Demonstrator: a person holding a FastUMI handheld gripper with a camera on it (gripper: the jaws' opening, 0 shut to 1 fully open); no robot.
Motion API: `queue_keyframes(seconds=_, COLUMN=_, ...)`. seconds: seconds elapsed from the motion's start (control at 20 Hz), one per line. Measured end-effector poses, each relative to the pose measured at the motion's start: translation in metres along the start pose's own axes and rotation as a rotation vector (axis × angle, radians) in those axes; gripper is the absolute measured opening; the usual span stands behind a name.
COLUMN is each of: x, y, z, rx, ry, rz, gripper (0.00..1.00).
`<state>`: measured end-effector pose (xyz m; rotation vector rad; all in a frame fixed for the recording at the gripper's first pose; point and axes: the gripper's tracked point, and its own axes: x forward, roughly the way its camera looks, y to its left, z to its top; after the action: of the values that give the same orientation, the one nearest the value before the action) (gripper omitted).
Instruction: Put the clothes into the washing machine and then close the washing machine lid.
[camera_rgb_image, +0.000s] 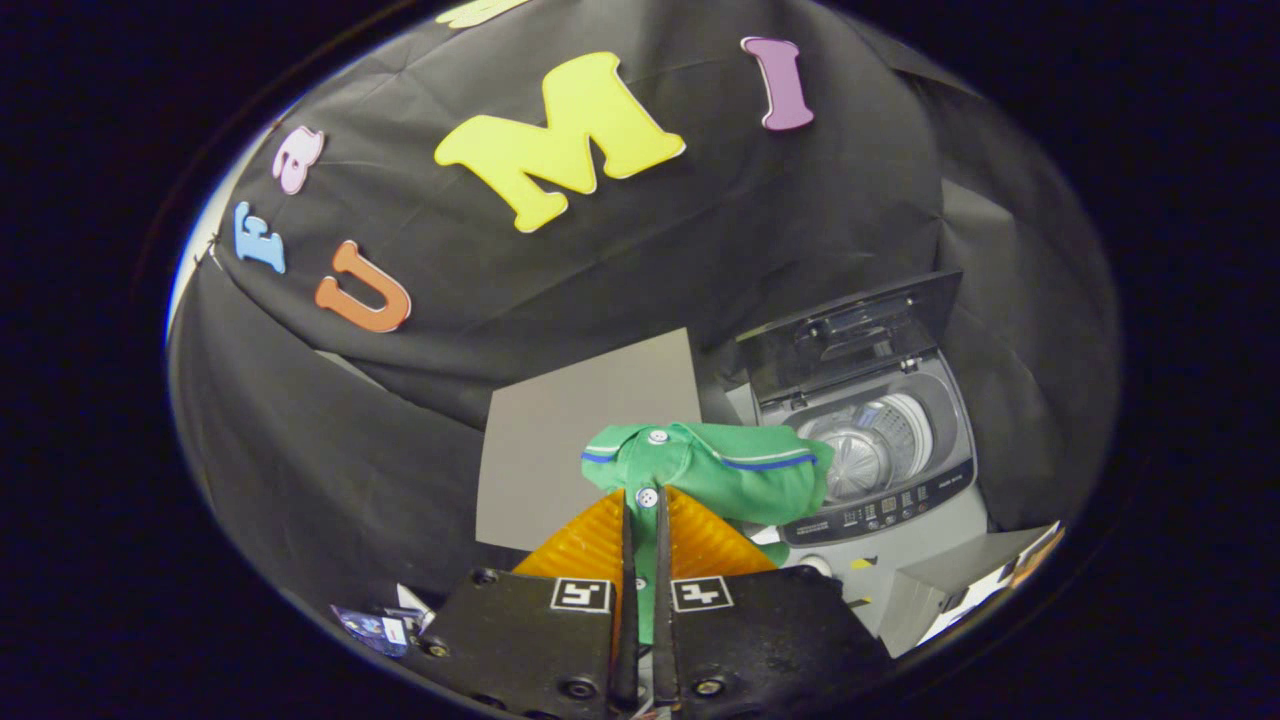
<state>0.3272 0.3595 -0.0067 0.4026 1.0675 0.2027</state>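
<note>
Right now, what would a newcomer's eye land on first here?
The green polo shirt, pinched between the closed orange fingers of the gripper and bunched just beyond their tips. Behind it and lower stands the top-loading washing machine, its lid raised and the drum open.

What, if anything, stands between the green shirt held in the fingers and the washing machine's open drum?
Nothing visible does. The gripper is shut on the green shirt, the lid stands raised, and the drum lies open just beyond the shirt.
</note>
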Motion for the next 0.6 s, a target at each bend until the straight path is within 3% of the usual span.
queue_keyframes(seconds=0.6, x=-0.001, y=-0.032, z=0.025, rx=0.007, ry=-0.044, rz=0.005, gripper=0.09)
